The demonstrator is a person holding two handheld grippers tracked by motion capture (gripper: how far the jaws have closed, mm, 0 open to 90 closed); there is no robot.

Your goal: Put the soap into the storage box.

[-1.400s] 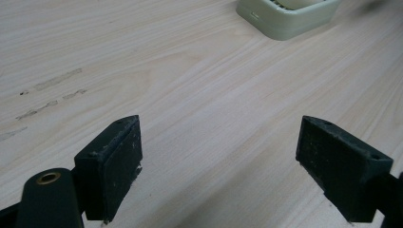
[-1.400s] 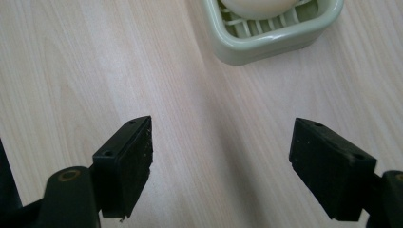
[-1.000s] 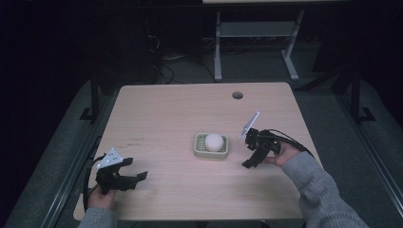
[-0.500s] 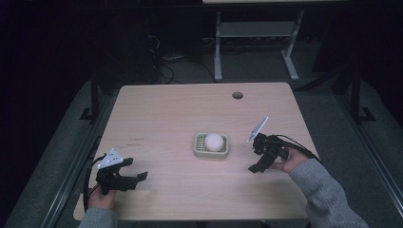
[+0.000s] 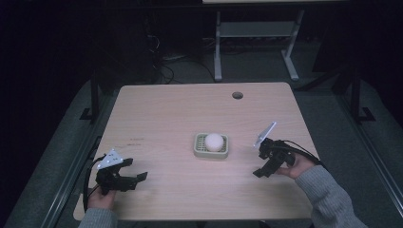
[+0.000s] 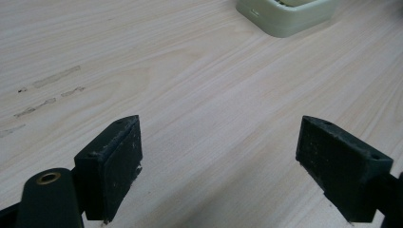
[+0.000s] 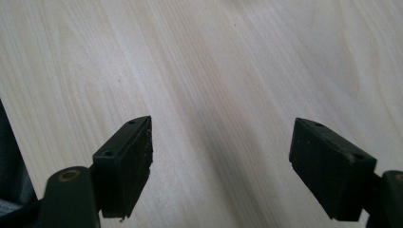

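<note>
A white ball (image 5: 214, 141) rests in a pale green dish (image 5: 211, 153) near the middle of the wooden table (image 5: 180, 114). My left gripper (image 5: 137, 178) lies low at the table's front left corner, open, jaws pointing right toward the dish, nothing between them. The dish's corner (image 6: 285, 14) shows at the top of the left gripper view, well beyond the open gripper (image 6: 233, 156). My right gripper (image 5: 260, 172) is to the right of the dish, tilted down toward the front, open and empty. In the right gripper view the gripper (image 7: 221, 161) hangs over bare wood.
A round cable hole (image 5: 237, 95) sits near the table's far edge. Faint scuff marks (image 6: 47, 92) mark the wood left of centre. A metal stand (image 5: 256, 42) rises behind the table, and dark floor surrounds it.
My right gripper has moved away from the dish, to the right and toward the front edge. The left gripper has stayed in place.
</note>
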